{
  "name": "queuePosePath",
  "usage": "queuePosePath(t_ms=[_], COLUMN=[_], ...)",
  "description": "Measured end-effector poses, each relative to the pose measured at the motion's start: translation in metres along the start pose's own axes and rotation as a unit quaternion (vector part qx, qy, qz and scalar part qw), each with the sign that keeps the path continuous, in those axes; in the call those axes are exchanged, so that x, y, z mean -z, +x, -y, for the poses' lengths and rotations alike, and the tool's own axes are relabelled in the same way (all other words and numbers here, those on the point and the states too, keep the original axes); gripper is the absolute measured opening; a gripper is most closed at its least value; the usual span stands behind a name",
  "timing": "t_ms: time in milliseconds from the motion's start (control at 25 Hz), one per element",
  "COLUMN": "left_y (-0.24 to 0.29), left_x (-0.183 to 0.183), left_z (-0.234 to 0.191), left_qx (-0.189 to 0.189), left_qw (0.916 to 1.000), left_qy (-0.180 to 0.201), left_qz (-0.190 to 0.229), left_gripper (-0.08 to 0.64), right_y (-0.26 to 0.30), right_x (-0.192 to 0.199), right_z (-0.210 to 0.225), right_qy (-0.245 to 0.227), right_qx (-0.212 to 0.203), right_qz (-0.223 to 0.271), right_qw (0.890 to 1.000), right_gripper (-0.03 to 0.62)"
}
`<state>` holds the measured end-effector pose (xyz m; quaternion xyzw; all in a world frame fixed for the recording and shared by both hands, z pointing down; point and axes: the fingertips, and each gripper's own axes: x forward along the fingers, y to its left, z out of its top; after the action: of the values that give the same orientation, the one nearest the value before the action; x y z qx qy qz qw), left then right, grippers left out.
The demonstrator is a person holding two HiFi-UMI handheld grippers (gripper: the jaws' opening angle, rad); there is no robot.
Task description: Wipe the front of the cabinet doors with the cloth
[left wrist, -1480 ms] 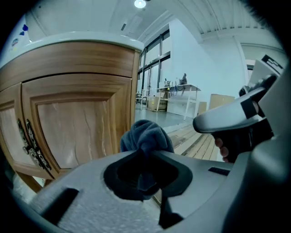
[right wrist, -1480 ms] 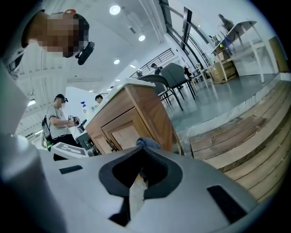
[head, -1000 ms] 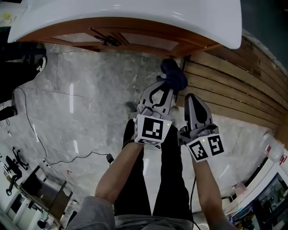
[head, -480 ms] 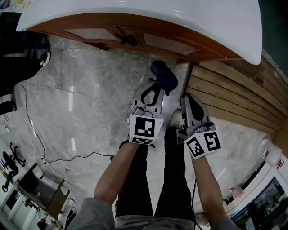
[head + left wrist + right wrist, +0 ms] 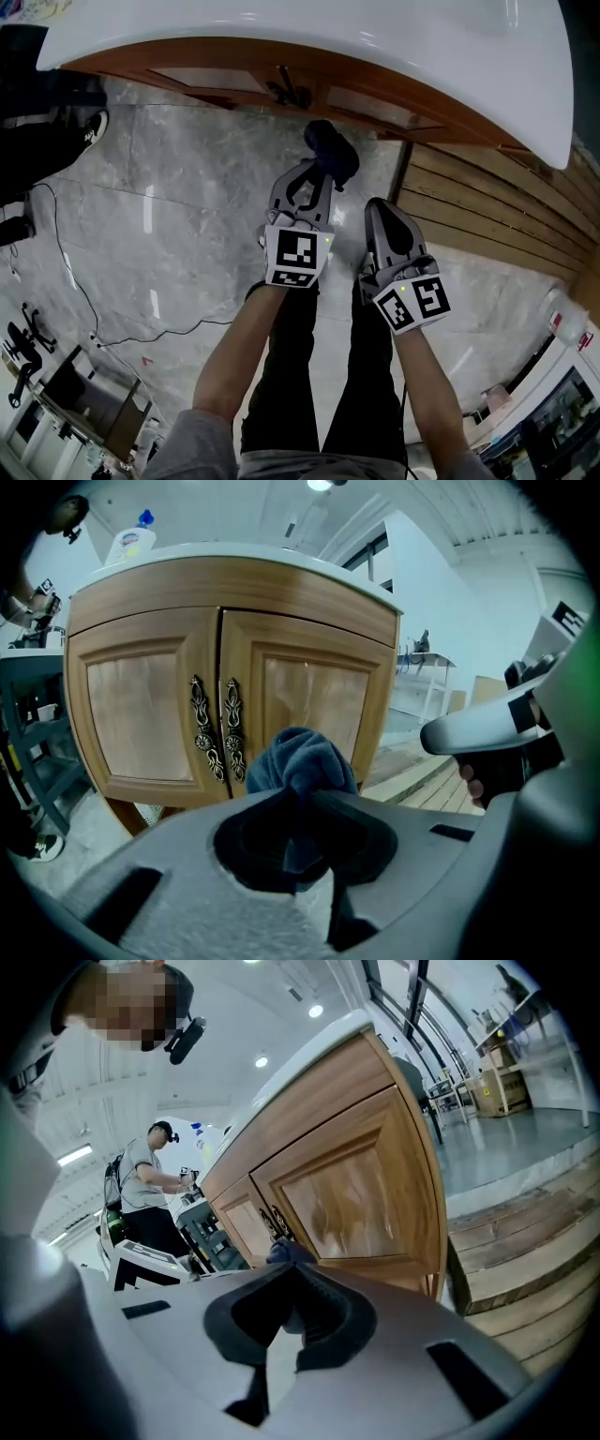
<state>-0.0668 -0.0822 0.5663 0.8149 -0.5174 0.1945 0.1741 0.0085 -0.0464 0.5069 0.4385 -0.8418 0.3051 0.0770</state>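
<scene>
Fingers of the left gripper [image 5: 298,797] are clamped shut on a bunched dark blue terry cloth [image 5: 300,757], which juts out past their tips. The cloth is held in front of the two light wooden cabinet doors [image 5: 314,700], beside the ornate dark metal handles [image 5: 214,728] at their seam and seemingly just short of the wood. The right gripper [image 5: 286,1277] has its fingers pressed together on nothing. Compared with a second ago, both grippers are closer to the doors. The cloth now lines up with the handles instead of sitting off toward the brown wooden planks [image 5: 487,202].
</scene>
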Motion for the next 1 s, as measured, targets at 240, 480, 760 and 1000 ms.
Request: queuePosePath(t_ms=[240,480,760,1000], left_y=[0.019,0.039,0.071,0.084], left_x=[0.008,0.012,0.018,0.023], left_z=[-0.027,-0.047,-0.06,-0.068], left_qx=[0.002,0.002,0.006,-0.014], left_qw=[0.9999,0.9997,0.9992,0.9986], left_qy=[0.005,0.0,0.013,0.03], left_qz=[-0.015,-0.024,-0.038,-0.042], left_gripper=[0.041,0.041,0.041,0.043], right_y=[0.018,0.035,0.043,0.038], right_x=[-0.004,-0.01,-0.01,-0.006], right_z=[-0.002,0.005,0.013,0.026], right_qy=[0.008,0.015,0.024,0.03], right_qx=[0.013,0.025,0.035,0.042], right_qz=[0.005,0.012,0.014,0.01], right_qw=[1.0,1.0,0.999,0.999], right_gripper=[0.009,0.009,0.009,0.009])
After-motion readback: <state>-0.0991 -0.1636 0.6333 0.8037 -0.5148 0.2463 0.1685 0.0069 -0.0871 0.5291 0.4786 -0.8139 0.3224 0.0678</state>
